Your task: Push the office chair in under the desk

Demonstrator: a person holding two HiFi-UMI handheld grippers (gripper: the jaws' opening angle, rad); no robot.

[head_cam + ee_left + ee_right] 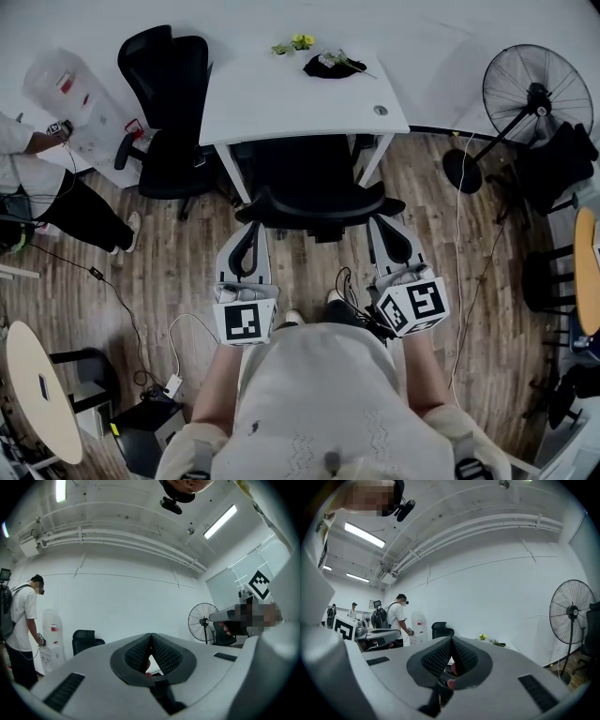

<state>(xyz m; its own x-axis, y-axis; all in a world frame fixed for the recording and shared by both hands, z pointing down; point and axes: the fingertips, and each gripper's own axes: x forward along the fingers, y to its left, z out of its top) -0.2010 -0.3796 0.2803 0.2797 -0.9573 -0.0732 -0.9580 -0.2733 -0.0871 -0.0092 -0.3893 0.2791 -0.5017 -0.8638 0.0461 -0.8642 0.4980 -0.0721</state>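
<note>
Closest to the head camera, the wearer's torso in a pale top (323, 403) is seen at the bottom of the frame, and both forearms are stretched forward from it. The left claw (249, 246) and the right claw (389, 242) are held level and side by side, each topped by its marker cube, and are pointed at the back of the black office chair (314, 178). Their tips are placed right at the curved upper edge of the backrest, one near each end; whether they are pressed against it cannot be told. In the left gripper view the ribbed pads (138, 654) are shown brought together at the tips with nothing caught between them. The same is shown for the pads (436, 659) in the right gripper view, so both claws are closed and empty. The office chair is positioned directly before the white surface (272, 108), between its two white legs, with the seat apparently tucked partly beneath the front edge and the backrest turned toward the wearer. Small yellow flowers (298, 42) and a dark object (328, 65) are set near the surface's far edge. A second black chair (167, 103) is stood beside the surface's left end, a floor fan (536, 94) is stood to the right, and a person in a white shirt (28, 173) is seen at the left, near a water dispenser (58, 82).
</note>
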